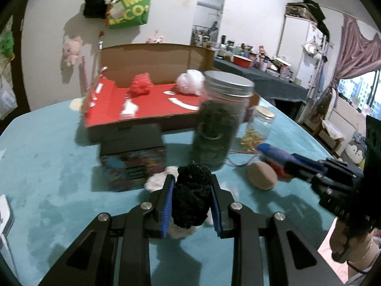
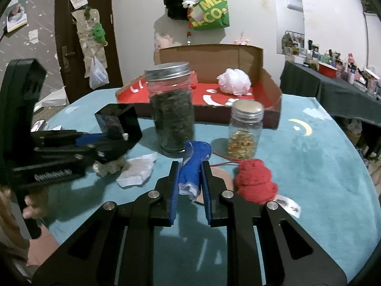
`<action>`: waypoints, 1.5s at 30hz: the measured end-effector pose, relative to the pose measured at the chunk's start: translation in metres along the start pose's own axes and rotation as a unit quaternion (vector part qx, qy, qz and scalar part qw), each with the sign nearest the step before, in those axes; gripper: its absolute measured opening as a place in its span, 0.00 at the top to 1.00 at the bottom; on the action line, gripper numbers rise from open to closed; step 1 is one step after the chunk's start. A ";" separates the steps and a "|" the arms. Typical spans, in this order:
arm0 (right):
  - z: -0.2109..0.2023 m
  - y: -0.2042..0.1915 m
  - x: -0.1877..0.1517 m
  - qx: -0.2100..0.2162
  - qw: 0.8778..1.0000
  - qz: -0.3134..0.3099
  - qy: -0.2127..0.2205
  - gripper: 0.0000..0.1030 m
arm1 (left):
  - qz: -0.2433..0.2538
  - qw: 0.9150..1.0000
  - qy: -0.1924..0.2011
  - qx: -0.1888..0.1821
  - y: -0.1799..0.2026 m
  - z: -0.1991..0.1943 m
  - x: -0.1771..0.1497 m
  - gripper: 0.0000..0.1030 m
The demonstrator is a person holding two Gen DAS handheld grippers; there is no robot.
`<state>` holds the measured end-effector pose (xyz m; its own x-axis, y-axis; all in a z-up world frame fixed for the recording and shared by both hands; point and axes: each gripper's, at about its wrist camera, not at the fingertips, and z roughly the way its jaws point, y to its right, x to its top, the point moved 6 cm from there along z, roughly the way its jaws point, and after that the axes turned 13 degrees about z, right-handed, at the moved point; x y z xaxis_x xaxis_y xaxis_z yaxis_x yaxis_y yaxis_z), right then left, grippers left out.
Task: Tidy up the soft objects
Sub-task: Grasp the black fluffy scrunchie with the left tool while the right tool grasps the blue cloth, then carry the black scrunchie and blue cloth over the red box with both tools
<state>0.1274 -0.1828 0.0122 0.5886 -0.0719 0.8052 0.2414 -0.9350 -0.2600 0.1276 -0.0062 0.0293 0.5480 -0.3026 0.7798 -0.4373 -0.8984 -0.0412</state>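
We had the left gripper (image 1: 191,200) with its jaws clamped on a black fuzzy ball (image 1: 191,195), held just above the teal-covered bench (image 1: 59,166). White fluff (image 1: 157,181) lay on the cloth under and at ten o'clock of that ball. Our right gripper (image 2: 190,183) had its jaws pressed on a rolled blue cloth (image 2: 194,166), which stuck out past the fingertips toward twelve o'clock. A red fuzzy ball (image 2: 256,181) rested on the bench at three o'clock of the right gripper, just beside it. At twelve o'clock stood a tall jar (image 2: 171,109) of dark contents with a metal lid, and a small jar (image 2: 245,128) of yellow bits at one o'clock. Behind them sat the cardboard box (image 2: 271,95) with its red floor, holding a white puff (image 2: 234,81); in the left wrist view another red puff (image 1: 140,84) lay in it too.
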 end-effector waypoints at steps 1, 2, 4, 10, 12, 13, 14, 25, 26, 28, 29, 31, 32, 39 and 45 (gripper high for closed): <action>-0.001 0.003 0.001 -0.002 1.000 0.003 0.001 0.84 | -0.006 1.000 -0.002 0.006 -0.006 -0.003 -0.002 0.71; -0.002 0.006 0.001 -0.003 1.000 0.007 -0.001 0.84 | -0.009 1.000 -0.004 0.010 -0.010 -0.005 -0.004 0.71; -0.005 0.013 0.003 -0.008 1.000 0.013 -0.001 0.84 | -0.016 1.000 -0.008 0.021 -0.019 -0.010 -0.008 0.71; -0.011 0.031 0.006 -0.029 0.999 0.020 -0.002 0.84 | -0.039 0.998 -0.028 0.045 -0.050 -0.012 -0.021 0.71; -0.013 0.037 0.006 -0.037 0.999 0.021 -0.004 0.84 | -0.045 0.997 -0.034 0.048 -0.059 -0.011 -0.024 0.71; -0.013 0.040 0.007 -0.040 0.999 0.022 -0.004 0.84 | -0.048 0.997 -0.037 0.050 -0.064 -0.011 -0.025 0.71; -0.013 0.044 0.007 -0.044 0.999 0.021 -0.006 0.84 | -0.049 0.997 -0.040 0.054 -0.070 -0.010 -0.026 0.71; 0.001 0.079 0.022 -0.044 0.998 0.009 -0.032 0.84 | -0.007 0.996 -0.064 0.056 -0.107 0.015 -0.020 0.71; 0.003 0.081 0.024 -0.040 0.999 0.005 -0.035 0.84 | -0.001 0.996 -0.064 0.058 -0.109 0.016 -0.019 0.71; 0.008 0.085 0.028 -0.038 0.999 -0.005 -0.038 0.84 | 0.013 0.996 -0.064 0.060 -0.112 0.019 -0.015 0.71; 0.010 0.087 0.031 -0.038 0.998 -0.008 -0.039 0.84 | 0.020 0.996 -0.063 0.058 -0.114 0.021 -0.013 0.71; 0.014 0.091 0.036 -0.032 0.999 -0.012 -0.041 0.84 | 0.032 0.996 -0.060 0.054 -0.117 0.023 -0.009 0.71; 0.016 0.092 0.039 -0.026 0.999 -0.013 -0.043 0.84 | 0.036 0.996 -0.059 0.052 -0.118 0.024 -0.007 0.71; 0.030 0.103 0.058 -0.001 0.998 -0.019 -0.059 0.84 | 0.049 0.996 -0.071 0.034 -0.131 0.034 0.006 0.72; 0.038 0.102 0.071 0.025 0.997 -0.022 -0.068 0.84 | 0.057 0.996 -0.062 0.012 -0.132 0.035 0.024 0.71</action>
<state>0.2233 -0.2703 0.0229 0.6749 0.0190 0.7376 0.3045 -0.9178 -0.2550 0.2237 0.0942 0.0321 0.5800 -0.4387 0.6864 -0.4857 -0.8627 -0.1409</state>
